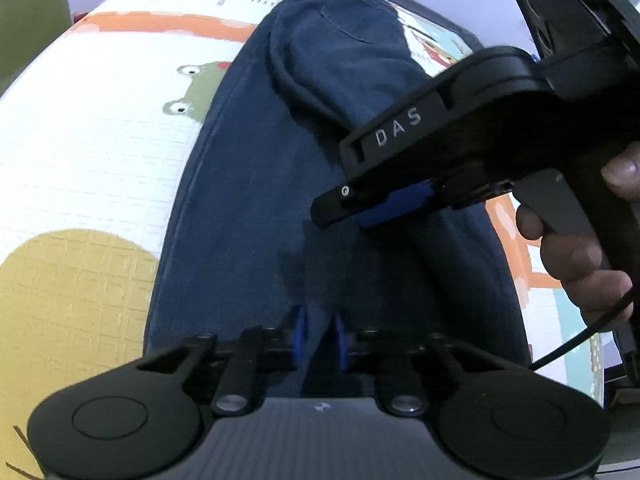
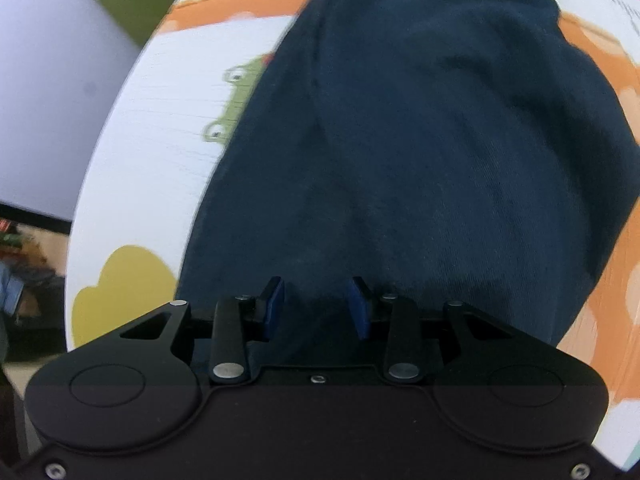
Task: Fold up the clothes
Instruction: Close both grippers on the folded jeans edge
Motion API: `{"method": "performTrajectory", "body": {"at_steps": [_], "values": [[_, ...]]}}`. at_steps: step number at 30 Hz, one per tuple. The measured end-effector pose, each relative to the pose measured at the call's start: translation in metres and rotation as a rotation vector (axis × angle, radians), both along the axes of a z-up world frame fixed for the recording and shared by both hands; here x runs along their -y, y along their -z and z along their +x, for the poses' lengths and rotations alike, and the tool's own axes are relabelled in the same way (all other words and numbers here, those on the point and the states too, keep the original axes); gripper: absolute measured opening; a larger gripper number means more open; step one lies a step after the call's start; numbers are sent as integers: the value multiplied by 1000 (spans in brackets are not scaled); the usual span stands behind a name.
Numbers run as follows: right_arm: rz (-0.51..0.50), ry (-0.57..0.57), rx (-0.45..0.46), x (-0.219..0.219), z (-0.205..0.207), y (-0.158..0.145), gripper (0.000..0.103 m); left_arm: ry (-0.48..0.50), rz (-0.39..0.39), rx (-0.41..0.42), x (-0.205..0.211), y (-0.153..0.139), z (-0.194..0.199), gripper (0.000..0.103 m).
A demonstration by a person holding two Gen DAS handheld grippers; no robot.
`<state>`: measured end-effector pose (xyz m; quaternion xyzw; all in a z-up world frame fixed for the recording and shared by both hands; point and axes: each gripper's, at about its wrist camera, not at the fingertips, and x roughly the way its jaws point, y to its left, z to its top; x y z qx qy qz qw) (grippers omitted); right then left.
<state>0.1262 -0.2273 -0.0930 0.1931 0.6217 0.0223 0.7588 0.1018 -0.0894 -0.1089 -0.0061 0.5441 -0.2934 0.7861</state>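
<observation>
— Where is the garment now?

— The dark blue garment (image 1: 256, 184) lies long on the printed play mat (image 1: 100, 160), from the bottom centre of the frame up to the top. One part is doubled over in the upper middle.

— And the grippers?

— The left gripper (image 1: 320, 334) has its jaws a little apart with cloth between them. The right gripper (image 2: 318, 308) stands wider open over the near edge.

— Any advice?

— I think both should pinch only the edge layer, at the same level, so a fold stays straight.
</observation>
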Motion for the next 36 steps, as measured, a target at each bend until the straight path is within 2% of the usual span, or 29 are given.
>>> {"method": "performTrajectory", "body": {"at_steps": [6, 10, 12, 14, 20, 28, 36], "values": [[-67, 71, -50, -11, 6, -1, 34, 3, -1, -3, 1, 0, -2, 16], [-165, 23, -46, -32, 5, -4, 34, 15, -18, -13, 3, 0, -4, 16], [-159, 24, -39, -31, 1, -8, 32, 14, -16, -8, 4, 0, -6, 16], [-152, 27, -31, -29, -2, -12, 21, 7, -22, -9, 3, 0, -7, 16], [-128, 33, -7, -24, -14, -23, 8, -5, -44, -9, -3, -7, -11, 14], [-65, 7, 37, -26, -30, -45, 7, -28, -88, 4, -17, -27, -27, 12], [31, -55, 96, -37, -44, -74, 7, -132, -87, 32, -40, -47, -44, 12]]}}
